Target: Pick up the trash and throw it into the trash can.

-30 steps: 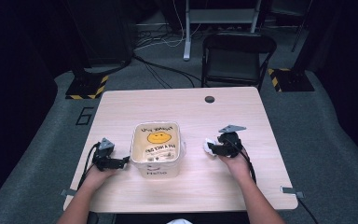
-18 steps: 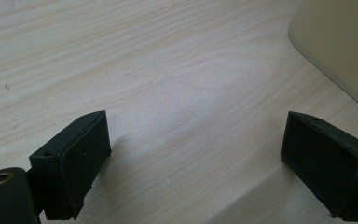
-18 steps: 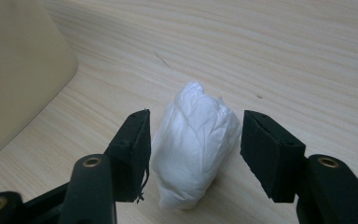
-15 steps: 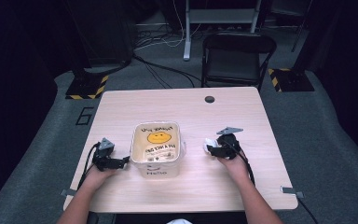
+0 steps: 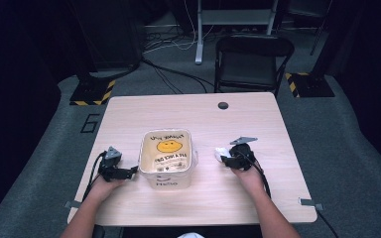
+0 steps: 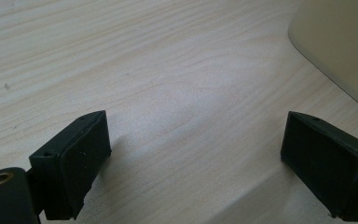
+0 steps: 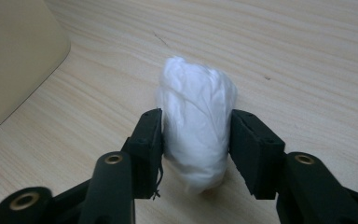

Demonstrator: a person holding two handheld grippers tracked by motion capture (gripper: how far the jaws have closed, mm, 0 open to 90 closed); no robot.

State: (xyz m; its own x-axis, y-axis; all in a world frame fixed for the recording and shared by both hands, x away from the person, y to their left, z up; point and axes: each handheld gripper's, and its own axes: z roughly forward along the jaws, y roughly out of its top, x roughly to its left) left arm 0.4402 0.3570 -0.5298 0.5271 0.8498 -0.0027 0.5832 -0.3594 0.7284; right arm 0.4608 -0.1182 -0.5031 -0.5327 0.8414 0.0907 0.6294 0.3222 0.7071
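Since a second ago the right gripper has barely shifted, but its jaws have just been closing, and they now press on both sides of a white crumpled wad, tissue or thin plastic, which lies between them on the wooden table. The left gripper has kept its place, jaws wide apart over bare wood with nothing between them.

Taking the cream lidded tub with the yellow smiley face as landmark: the wad rests on the table just right of the tub, apart from it; the left gripper sits just beside the tub's left wall.

As a judgement, the grasp on the wad looks made, while lifting it and putting it wherever it belongs remain. The tub's lid is on.

Counted: one tub, one wad, two grippers, one small dark round spot on the table beyond the tub, one black chair beyond the table.
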